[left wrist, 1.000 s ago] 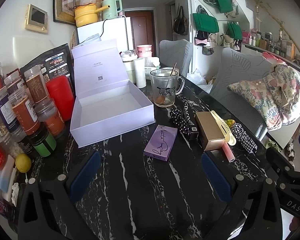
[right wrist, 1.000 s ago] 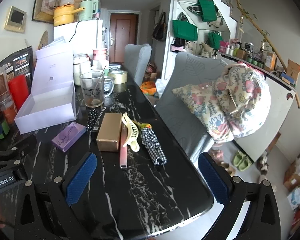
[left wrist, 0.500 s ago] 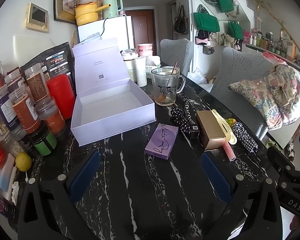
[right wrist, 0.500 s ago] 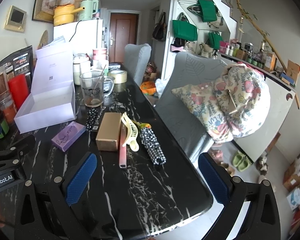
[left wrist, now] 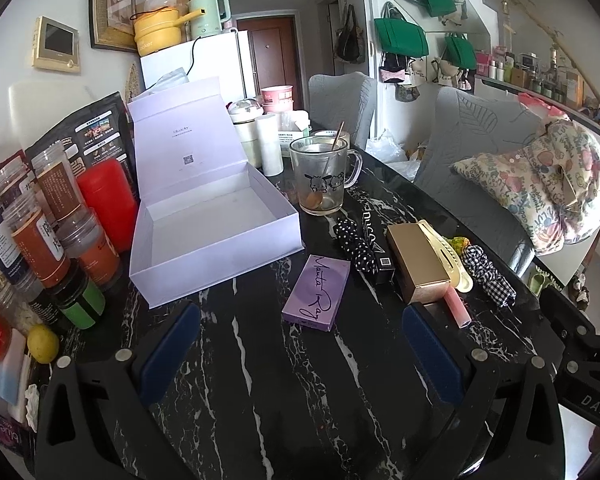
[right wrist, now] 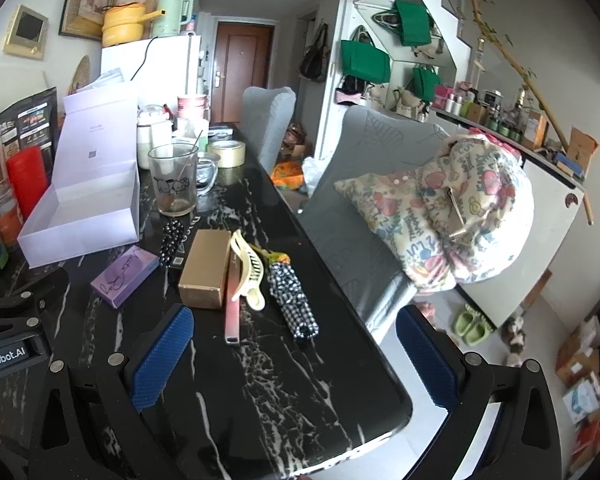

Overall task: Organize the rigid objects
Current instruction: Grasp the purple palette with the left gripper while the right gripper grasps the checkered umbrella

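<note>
An open white box with its lid up sits on the black marble table. A purple flat box, a dotted scrunchie, a dark slim box, a gold box, a cream hair claw, a pink tube and a checked scrunchie lie in a row. My left gripper hangs open just short of the purple box. My right gripper is open near the table's right edge, with nothing between its fingers.
Jars and a red canister crowd the left side behind a lemon. A glass mug with a spoon stands behind the items, with tape and cups beyond. Grey chairs and a patterned cushion flank the right edge.
Both grippers have crept slightly forward toward the row of items; the objects have not moved and both stay open.
</note>
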Action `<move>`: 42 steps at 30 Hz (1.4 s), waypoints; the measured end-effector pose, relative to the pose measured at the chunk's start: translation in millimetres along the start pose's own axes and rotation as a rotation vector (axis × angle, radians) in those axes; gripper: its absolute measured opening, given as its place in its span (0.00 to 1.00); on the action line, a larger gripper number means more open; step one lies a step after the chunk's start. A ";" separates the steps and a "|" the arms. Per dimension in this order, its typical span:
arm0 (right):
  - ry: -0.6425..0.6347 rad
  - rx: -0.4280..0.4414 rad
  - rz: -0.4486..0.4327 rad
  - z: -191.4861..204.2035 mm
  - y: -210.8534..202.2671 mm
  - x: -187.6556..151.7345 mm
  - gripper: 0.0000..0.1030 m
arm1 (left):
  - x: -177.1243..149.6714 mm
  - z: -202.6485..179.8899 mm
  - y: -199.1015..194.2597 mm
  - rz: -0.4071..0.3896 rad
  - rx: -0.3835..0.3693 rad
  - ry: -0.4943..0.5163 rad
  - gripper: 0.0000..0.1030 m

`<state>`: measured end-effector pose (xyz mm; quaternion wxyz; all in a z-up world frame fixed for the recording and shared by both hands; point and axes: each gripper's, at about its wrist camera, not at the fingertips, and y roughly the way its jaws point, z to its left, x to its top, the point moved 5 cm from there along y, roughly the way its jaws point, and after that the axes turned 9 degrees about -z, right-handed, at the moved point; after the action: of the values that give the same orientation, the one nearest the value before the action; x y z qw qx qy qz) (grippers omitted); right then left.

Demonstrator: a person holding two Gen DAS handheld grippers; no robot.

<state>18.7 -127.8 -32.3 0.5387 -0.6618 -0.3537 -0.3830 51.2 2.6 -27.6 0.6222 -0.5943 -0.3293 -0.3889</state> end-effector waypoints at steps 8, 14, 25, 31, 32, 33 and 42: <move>0.063 0.055 -0.004 -1.6 13.6 3.6 1.00 | 3.1 1.7 21.3 0.016 -0.035 -0.012 1.00; 0.108 0.085 0.031 -1.8 38.2 3.3 1.00 | -6.8 2.5 58.3 0.091 -0.053 -0.018 1.00; 0.069 0.094 0.077 -1.0 68.2 -1.0 1.00 | -14.6 -3.0 105.7 0.185 -0.086 -0.004 1.00; 0.089 0.145 0.103 -2.8 81.4 -3.7 1.00 | -20.6 -2.5 126.4 0.238 -0.080 0.032 1.00; 0.092 0.151 0.109 -3.1 83.9 -5.1 1.00 | -21.0 -1.2 129.2 0.242 -0.082 0.027 1.00; 0.093 0.156 0.114 -3.8 86.2 -6.5 1.00 | -21.4 -0.4 131.8 0.247 -0.089 0.019 1.00; 0.097 0.173 0.149 -4.3 105.0 -16.0 1.00 | -37.2 3.2 151.6 0.309 -0.141 0.000 0.83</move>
<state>103.4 -150.7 -92.5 0.6372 -0.6181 -0.3089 -0.3413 166.2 7.9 -133.1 0.6312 -0.6803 -0.2058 -0.3105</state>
